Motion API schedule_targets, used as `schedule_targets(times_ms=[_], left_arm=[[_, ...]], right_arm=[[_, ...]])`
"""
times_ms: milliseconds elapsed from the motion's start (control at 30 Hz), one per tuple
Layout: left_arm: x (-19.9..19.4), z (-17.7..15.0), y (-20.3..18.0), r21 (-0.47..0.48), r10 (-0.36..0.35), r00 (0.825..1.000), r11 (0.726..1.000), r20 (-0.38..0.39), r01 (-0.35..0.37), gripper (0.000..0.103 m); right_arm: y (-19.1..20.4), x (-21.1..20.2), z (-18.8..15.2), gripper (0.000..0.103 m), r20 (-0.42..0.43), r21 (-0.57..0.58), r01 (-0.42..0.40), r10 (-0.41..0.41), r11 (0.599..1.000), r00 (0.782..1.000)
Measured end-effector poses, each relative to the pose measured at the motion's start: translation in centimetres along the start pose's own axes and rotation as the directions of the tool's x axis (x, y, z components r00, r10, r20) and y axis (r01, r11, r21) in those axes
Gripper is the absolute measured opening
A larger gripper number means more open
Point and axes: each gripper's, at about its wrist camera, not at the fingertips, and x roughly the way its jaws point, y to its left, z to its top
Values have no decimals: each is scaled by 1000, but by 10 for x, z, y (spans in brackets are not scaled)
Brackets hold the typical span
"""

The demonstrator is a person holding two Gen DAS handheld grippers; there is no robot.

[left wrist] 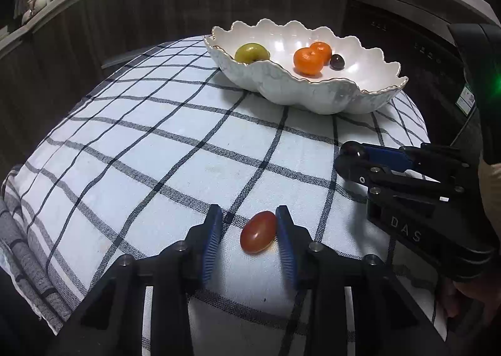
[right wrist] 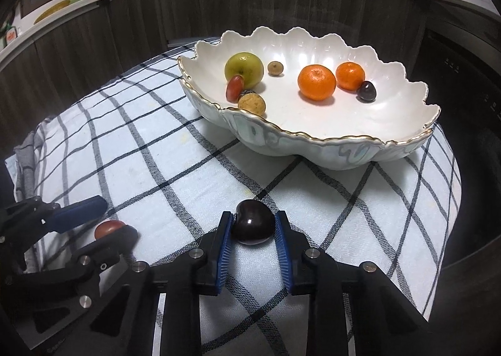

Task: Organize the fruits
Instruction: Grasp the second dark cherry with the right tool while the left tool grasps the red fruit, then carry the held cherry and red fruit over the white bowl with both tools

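Left wrist view: left tongs (left wrist: 249, 231) straddle a red grape tomato (left wrist: 258, 232) on the checked table (left wrist: 156, 149), right pad touching, left pad apart. Right tongs (right wrist: 253, 227) clamp a dark cherry (right wrist: 253, 226). Bowl (right wrist: 344, 149) beyond both tongs, probably the destination.

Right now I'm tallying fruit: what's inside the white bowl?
In the white bowl: green apple, two oranges, dark cherry, red grape tomato, two tan round fruits. A dark piece between them is mostly covered.
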Motion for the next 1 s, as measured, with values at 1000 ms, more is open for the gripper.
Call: schedule_targets(times_ms=[1000], left_arm=[[-7,12,8,66,-59,998,996,-7,60,21]], right_arm=[[5,-22,1,27,10,67,50,-50,997,999]])
